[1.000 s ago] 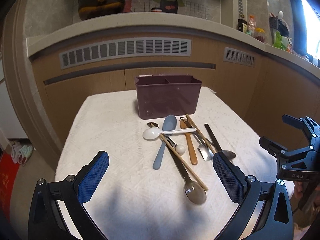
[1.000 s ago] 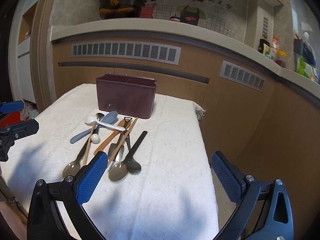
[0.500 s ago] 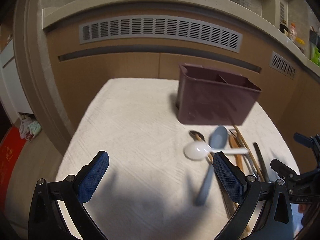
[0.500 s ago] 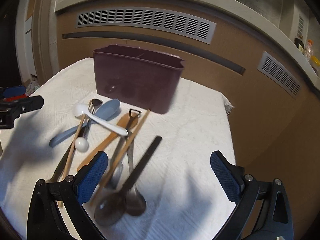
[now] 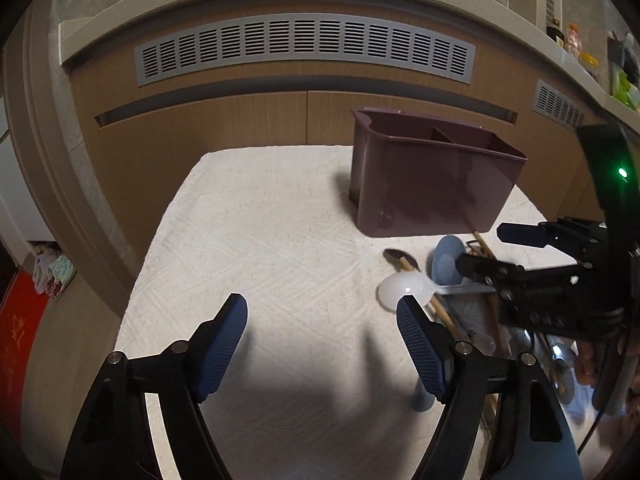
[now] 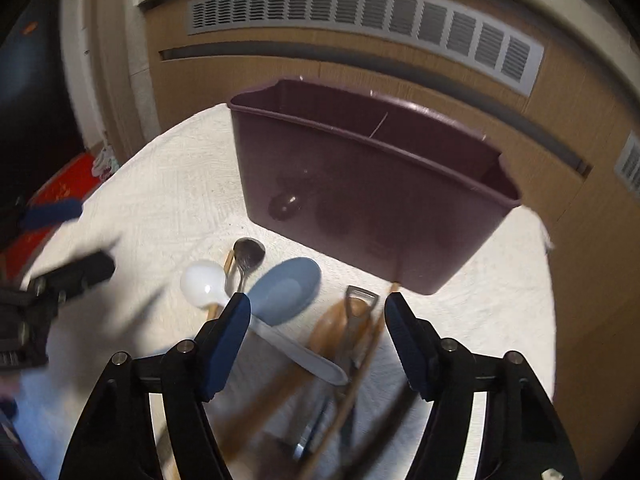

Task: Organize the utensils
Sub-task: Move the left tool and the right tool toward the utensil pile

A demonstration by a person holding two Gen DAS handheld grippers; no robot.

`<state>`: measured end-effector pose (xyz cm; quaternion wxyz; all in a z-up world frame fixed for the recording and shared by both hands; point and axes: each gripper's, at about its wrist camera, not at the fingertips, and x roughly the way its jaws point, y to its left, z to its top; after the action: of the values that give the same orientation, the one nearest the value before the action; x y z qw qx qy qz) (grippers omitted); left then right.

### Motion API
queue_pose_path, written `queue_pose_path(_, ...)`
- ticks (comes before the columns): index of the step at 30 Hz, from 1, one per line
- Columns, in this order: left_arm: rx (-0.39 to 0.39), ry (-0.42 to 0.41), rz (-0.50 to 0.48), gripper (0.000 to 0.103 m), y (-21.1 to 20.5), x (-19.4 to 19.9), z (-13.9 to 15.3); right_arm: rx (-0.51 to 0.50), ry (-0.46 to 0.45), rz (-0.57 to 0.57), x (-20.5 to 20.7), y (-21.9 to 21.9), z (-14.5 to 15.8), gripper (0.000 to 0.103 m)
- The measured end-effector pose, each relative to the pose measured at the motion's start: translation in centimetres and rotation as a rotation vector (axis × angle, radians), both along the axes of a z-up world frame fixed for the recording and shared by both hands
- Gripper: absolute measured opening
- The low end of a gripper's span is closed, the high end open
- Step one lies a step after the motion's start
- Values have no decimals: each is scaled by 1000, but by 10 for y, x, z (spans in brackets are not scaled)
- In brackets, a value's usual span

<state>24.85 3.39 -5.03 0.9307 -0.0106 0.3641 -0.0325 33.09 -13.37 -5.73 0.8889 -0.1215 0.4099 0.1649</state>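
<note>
A dark purple caddy (image 5: pixel 432 188) (image 6: pixel 372 196) with a divider stands on the white cloth. In front of it lies a heap of utensils: a blue spoon (image 6: pixel 286 286) (image 5: pixel 446 266), a white spoon (image 6: pixel 202 282) (image 5: pixel 402 290), a metal spoon (image 6: pixel 249 251), a wooden spoon (image 6: pixel 328 328), a metal opener (image 6: pixel 360 300) and a chopstick (image 6: pixel 372 344). My right gripper (image 6: pixel 318 320) hovers over the heap with its jaws closing; several handles lie between the pads, none pressed. My left gripper (image 5: pixel 320 340) is closing over bare cloth, left of the white spoon.
The small table (image 5: pixel 248 220) drops off at its left and far edges, close to a wooden cabinet front with grey vents (image 5: pixel 304 48). Something red lies on the floor (image 5: pixel 16 344) at left. Bottles stand on the counter (image 5: pixel 572 38) at far right.
Both grippers' jaws have narrowed. The right gripper has dropped in close over the utensils, toward the caddy. The left gripper swung left off the heap and then stayed put.
</note>
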Motion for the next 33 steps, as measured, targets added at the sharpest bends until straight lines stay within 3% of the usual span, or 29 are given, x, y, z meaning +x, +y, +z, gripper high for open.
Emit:
queue_pose_path(5, -39, 20, 34, 77, 15, -2, -4, 72, 123, -91, 19, 13, -18, 49)
queue_pose_path(10, -79, 44, 29, 77, 20, -6, -6, 52, 160, -37, 25, 36, -27, 49)
queue_pose_path(12, -83, 53, 19, 77, 20, -6, -6, 4, 148, 4, 20, 42, -27, 33)
queue_pose_path(14, -80, 59, 13, 77, 19, -7, -6, -18, 153, 45, 14, 38, -24, 31)
queue_pose_path(16, -87, 75, 3, 77, 17, -7, -8, -15, 153, 55, 7, 24, -19, 18)
queue_pose_path(21, -124, 118, -53, 77, -1, -5, -11, 27, 156, 45, -4, -19, -11, 18)
queue_pose_path(24, -109, 109, -97, 77, -17, -8, -7, 49, 158, 26, -11, -41, -5, 19)
queue_pose_path(28, -99, 90, -199, 77, -42, -17, -1, 14, 100, -3, -21, -54, 0, 35)
queue_pose_path(30, -92, 89, -252, 68, -54, -22, -1, 9, 65, -12, -29, -67, 6, 45)
queue_pose_path(33, -103, 117, -343, 50, -72, -25, -5, 17, 40, -37, -40, -89, 12, 49)
